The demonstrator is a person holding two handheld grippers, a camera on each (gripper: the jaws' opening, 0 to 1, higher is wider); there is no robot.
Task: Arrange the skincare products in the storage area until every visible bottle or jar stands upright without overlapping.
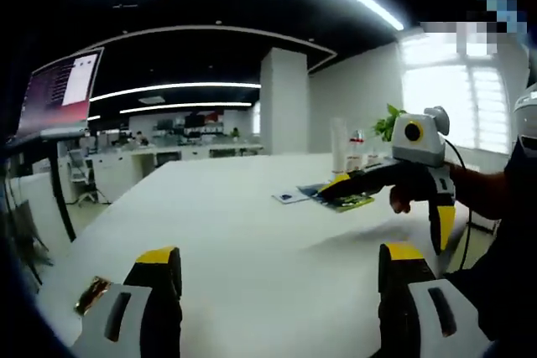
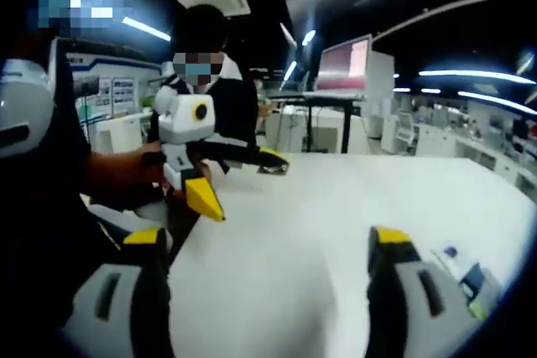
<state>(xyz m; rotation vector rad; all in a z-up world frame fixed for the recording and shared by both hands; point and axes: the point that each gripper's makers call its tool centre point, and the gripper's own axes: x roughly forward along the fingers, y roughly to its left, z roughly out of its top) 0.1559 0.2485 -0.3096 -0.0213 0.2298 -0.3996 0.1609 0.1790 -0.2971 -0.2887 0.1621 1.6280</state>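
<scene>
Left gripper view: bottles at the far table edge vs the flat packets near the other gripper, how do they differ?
Pose: the bottles stand upright; the packets lie flat.
Colour: the bottles are pale; the packets are green and blue.
Place: the bottles sit farther back by the plant; the packets lie just by the right gripper tips.
Both rest on the white table.

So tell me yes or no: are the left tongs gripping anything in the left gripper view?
No. The left tongs stand wide open over the bare white table, with nothing between them.
</scene>
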